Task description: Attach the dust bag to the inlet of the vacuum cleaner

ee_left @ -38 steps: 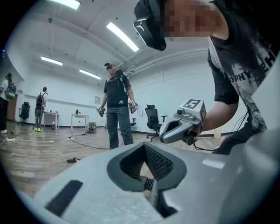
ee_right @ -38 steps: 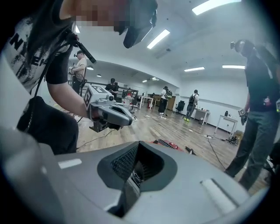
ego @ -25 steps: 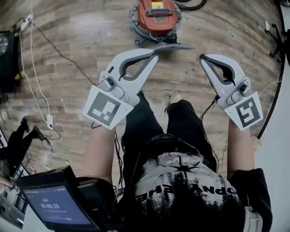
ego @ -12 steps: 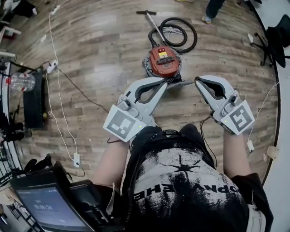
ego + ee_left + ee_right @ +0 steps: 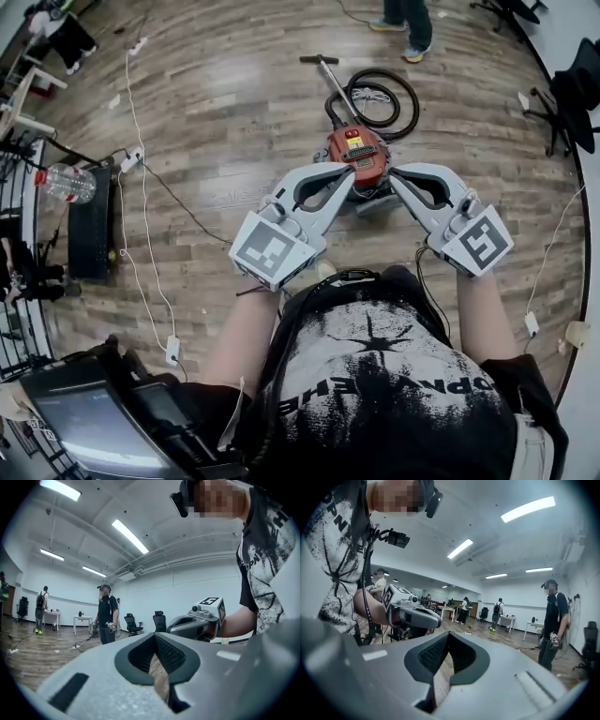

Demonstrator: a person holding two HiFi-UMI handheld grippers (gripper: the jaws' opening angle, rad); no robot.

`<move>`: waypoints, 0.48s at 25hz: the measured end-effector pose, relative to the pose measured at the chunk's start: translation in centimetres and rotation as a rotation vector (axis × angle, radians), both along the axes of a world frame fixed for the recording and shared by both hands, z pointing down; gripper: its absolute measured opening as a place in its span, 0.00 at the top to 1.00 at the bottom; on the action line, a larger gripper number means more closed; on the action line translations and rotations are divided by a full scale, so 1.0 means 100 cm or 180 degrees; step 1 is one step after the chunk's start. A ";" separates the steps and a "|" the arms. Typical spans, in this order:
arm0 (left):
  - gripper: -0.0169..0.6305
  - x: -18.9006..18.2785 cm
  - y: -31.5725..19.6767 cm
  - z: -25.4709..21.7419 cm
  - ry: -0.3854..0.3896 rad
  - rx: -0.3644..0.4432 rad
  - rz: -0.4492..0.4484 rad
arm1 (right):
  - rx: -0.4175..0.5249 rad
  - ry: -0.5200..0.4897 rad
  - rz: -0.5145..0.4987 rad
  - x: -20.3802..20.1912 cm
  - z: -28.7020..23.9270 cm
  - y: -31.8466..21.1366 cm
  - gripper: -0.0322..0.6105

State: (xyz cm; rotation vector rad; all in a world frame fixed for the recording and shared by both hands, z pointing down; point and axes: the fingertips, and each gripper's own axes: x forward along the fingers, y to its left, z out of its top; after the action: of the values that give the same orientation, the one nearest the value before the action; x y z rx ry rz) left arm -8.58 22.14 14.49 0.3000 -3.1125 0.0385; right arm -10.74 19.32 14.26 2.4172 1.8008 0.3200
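Only the head view takes in the wooden floor (image 5: 216,103). At its left lie a plastic bottle (image 5: 64,183) and a power strip (image 5: 131,157) on a white cable. Then come the left hand-held gripper (image 5: 349,176), the vacuum cleaner (image 5: 357,153) just past both tips, and the right hand-held gripper (image 5: 394,176).

The left gripper view shows what the head view cannot. The left hand-held gripper (image 5: 154,639) is clenched on nothing, with a standing person (image 5: 107,613) and office chairs (image 5: 159,620) beyond. The right gripper view shows the right hand-held gripper (image 5: 447,637) likewise clenched and empty, and another standing person (image 5: 553,620) at its right.

The vacuum cleaner sits on the floor ahead of the person. Its body is red-orange with a dark grille and a yellow label on top, over a grey base. A black hose (image 5: 386,94) coils behind it, beside a straight wand (image 5: 328,75). I cannot pick out a dust bag.
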 end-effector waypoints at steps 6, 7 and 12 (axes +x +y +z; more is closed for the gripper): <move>0.97 -0.007 0.003 -0.005 0.0096 -0.0010 -0.0225 | -0.0088 0.0031 -0.0244 -0.002 -0.018 0.013 0.94; 0.97 -0.010 0.003 -0.007 0.0102 -0.0019 -0.0267 | -0.0096 0.0047 -0.0273 -0.006 -0.020 0.013 0.94; 0.97 -0.029 0.002 -0.021 0.0052 -0.0007 -0.0498 | -0.0147 0.0026 -0.0480 -0.028 -0.036 0.012 0.94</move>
State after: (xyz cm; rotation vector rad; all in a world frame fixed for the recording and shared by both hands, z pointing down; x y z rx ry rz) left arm -11.49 22.29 12.35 0.0556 -3.1081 0.0376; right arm -13.53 20.49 10.66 2.5067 1.5982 0.2515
